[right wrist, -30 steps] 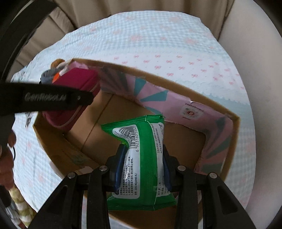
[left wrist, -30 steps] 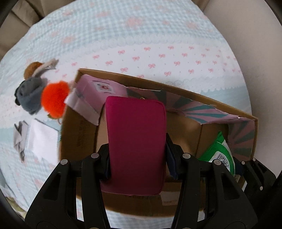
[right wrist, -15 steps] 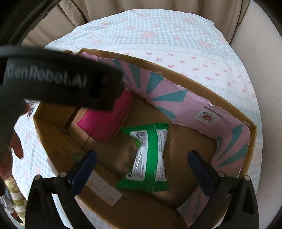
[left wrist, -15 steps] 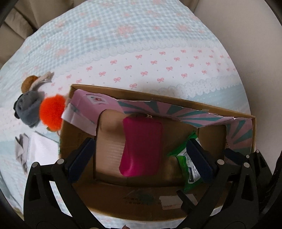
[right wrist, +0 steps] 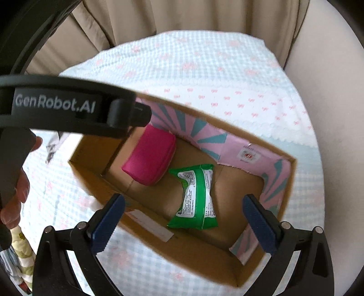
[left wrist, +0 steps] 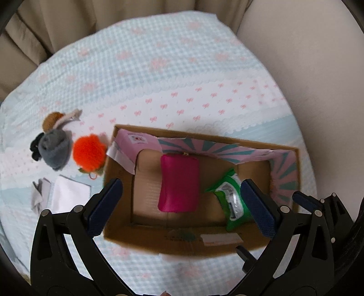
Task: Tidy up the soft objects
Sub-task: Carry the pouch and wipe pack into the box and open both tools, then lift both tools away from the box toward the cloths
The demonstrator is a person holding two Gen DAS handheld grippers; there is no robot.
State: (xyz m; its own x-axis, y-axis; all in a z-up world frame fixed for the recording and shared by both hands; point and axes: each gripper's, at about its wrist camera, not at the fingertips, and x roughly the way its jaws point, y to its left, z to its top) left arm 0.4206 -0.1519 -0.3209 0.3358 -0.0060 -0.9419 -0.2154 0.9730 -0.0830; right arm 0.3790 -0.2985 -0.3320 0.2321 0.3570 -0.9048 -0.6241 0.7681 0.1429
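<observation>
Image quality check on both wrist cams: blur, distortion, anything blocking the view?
Left wrist: mild motion blur, softest on the cardboard box rim; strong fisheye curvature, dark corners. Right wrist: sharper, print on the green packet visible; the left gripper body crosses the upper left, hiding part of the box.

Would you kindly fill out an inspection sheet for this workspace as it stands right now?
Surface: bedspread, pale blue check with pink bows.
Job's things: open box holding a pink pouch and a green packet, lying side by side.
Clutter: orange pompom, grey plush and white cloth on the bedspread left of the box.
Grippers: left gripper and right gripper both above the box, jaws just opened wide, nothing between them.
Cables: nothing seen.
Surroundings: beige curtain behind; a hand at the right view's left edge.
</observation>
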